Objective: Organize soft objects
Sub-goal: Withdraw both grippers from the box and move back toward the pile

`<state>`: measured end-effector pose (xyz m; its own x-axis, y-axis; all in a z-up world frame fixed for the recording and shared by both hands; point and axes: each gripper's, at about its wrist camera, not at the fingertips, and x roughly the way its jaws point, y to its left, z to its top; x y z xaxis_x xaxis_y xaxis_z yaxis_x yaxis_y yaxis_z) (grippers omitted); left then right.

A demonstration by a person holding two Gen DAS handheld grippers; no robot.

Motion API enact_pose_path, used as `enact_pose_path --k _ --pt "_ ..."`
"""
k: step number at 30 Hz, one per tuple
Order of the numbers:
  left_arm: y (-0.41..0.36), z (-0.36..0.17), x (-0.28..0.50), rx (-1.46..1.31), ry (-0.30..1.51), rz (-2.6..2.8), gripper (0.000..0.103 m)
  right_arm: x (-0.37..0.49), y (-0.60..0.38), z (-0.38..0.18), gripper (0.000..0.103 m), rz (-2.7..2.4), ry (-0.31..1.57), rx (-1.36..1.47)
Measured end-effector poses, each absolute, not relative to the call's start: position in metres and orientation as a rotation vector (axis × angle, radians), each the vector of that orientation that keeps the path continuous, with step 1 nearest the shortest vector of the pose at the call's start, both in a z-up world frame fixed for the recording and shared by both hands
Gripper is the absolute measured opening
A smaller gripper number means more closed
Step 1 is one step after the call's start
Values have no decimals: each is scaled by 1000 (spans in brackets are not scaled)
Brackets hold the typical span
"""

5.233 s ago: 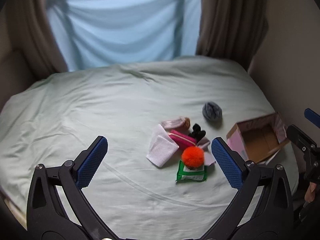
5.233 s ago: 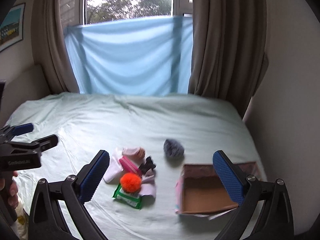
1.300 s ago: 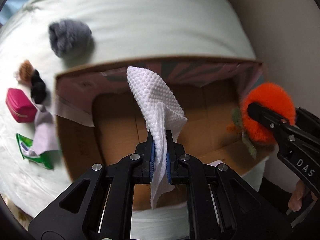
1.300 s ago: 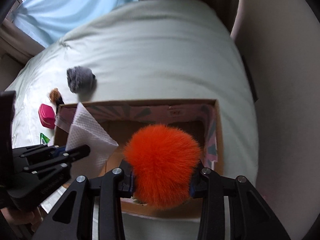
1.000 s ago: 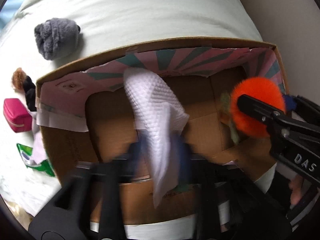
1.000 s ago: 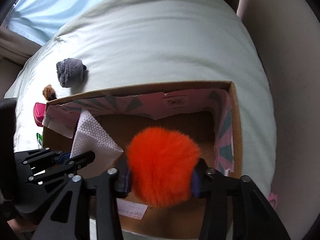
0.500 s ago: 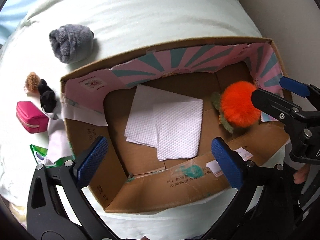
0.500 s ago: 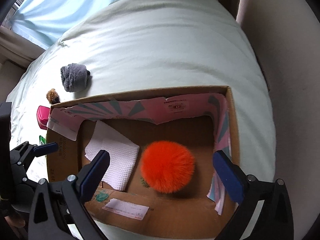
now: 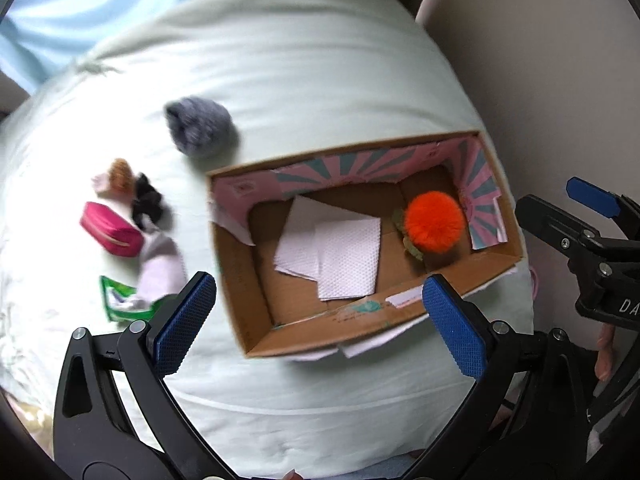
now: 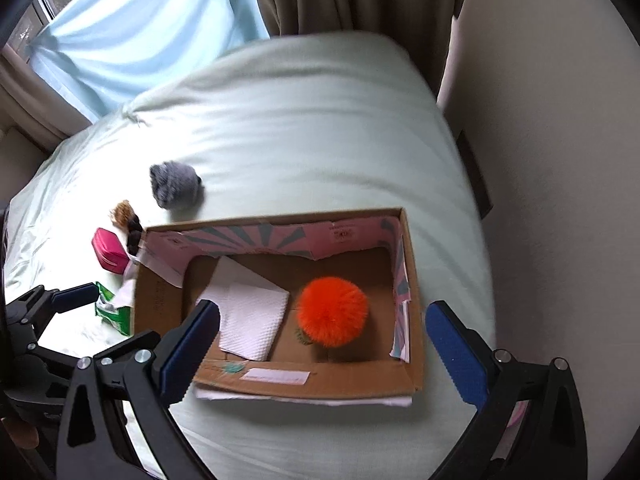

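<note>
With the white cloth (image 9: 332, 252) and orange pompom (image 10: 333, 312) lying in the cardboard box (image 10: 280, 380) and both claws — left claw (image 9: 320, 320), right claw (image 10: 328, 344) — spread empty above it, next step is probably fetching the grey ball (image 9: 198, 126) or pink pouch (image 9: 111, 235) off the bed (image 9: 320, 80).

A pale green bed (image 10: 320, 128) carries a cardboard box (image 10: 304, 384) near its right edge; left of it lie a grey plush ball (image 10: 174, 190), pink pouch (image 9: 111, 235) and green packet (image 9: 120, 308).
</note>
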<state>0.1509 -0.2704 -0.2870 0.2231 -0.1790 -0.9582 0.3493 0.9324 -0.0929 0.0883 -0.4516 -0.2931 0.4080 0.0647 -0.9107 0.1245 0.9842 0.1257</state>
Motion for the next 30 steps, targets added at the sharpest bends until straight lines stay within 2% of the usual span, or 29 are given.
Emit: enact_pose_path --k 9,15,23,30 --pt "-199 -202 119 89 1124 -318 103 54 -405 -210 102 -54 1002 142" --pt "-136 -165 98 76 1046 -268 103 37 -358 -170 102 -17 937 142" --pt "-47 -142 86 62 1013 -253 103 25 -279 -143 102 25 894 119" --pt "23 -144 100 -1 1022 -253 103 29 -212 -136 102 28 883 111"
